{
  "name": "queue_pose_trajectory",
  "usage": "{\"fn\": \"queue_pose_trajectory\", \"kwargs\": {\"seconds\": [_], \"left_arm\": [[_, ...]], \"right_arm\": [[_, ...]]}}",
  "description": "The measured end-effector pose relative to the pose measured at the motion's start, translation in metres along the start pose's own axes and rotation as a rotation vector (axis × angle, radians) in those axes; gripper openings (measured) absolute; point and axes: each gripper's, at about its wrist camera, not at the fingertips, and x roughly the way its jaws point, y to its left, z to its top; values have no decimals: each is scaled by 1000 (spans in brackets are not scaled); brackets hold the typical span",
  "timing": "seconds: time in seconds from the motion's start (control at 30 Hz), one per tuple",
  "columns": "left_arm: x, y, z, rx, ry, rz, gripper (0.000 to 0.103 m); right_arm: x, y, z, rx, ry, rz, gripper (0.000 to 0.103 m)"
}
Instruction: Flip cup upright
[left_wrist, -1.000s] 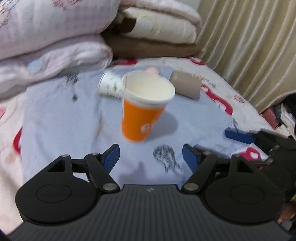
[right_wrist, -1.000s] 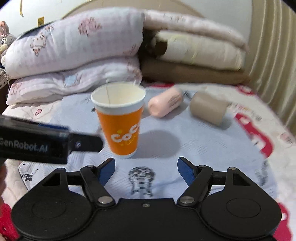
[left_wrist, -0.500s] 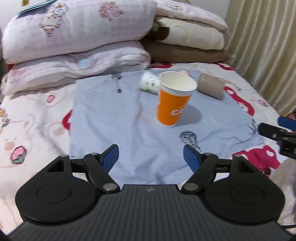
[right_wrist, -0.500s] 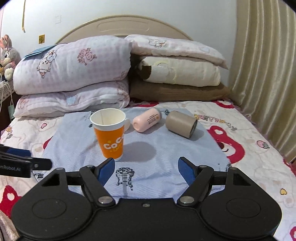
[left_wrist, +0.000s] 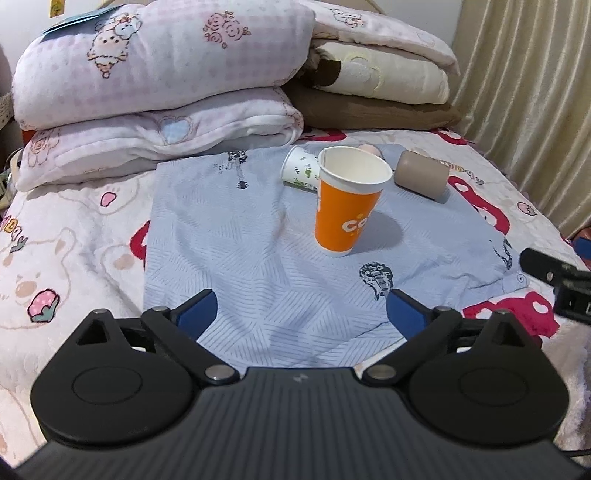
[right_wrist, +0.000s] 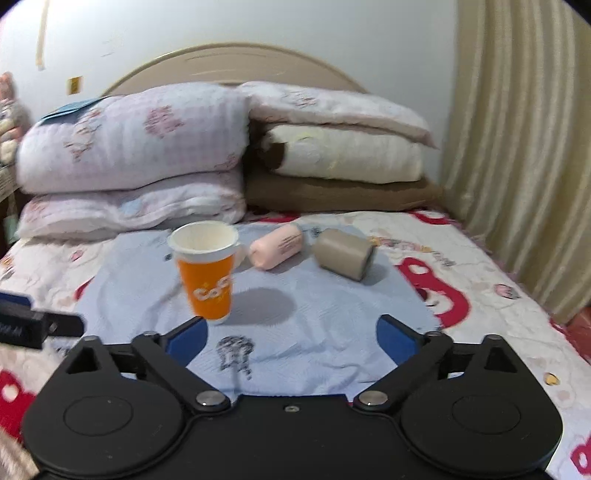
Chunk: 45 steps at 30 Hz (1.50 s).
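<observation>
Near the middle of the left wrist view, an orange paper cup (left_wrist: 347, 206) stands on its narrow base on a pale blue cloth (left_wrist: 240, 251), its long axis vertical and its white rolled rim and open mouth facing up. The cloth is thin, faintly ribbed and wrinkled, printed with small dark guitars, and spread over a fleecy cartoon-patterned bedcover (left_wrist: 66, 240).

Just behind the cup lie three cups on their sides — a white one with green print (left_wrist: 300, 168), a pink one (right_wrist: 276, 246) and a taupe one (right_wrist: 343, 254), the last with its mouth turned toward the lower right of the right wrist view. Soft folded quilts (left_wrist: 155, 85) are stacked across the top of the frame, and pleated beige curtains (right_wrist: 517, 147) close the right edge.

Both tools sit low in their frames, well short of the cup. The left gripper (left_wrist: 301, 314) has its blue-padded fingers spread wide with nothing between them, and so does the right gripper (right_wrist: 291, 338). Bare cloth lies open between the fingers and the cup — more of it to the cup's left.
</observation>
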Motion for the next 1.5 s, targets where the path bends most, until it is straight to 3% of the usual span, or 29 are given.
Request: {"fn": "queue_pose_trajectory", "kwargs": {"seconds": [0.3,0.53,1.5], "left_arm": [[-12,-6,-9,-38,-35,158,100],[-12,-13,-21,-56,-59,122,100],[-2,-10,-19,-32,-50,127,102]], "right_arm": [[0,8,-4,-68,-18,-36,102],[1,11,-10,-87,-31,-21,102],[16,1,-15,20,48,-39,102]]}}
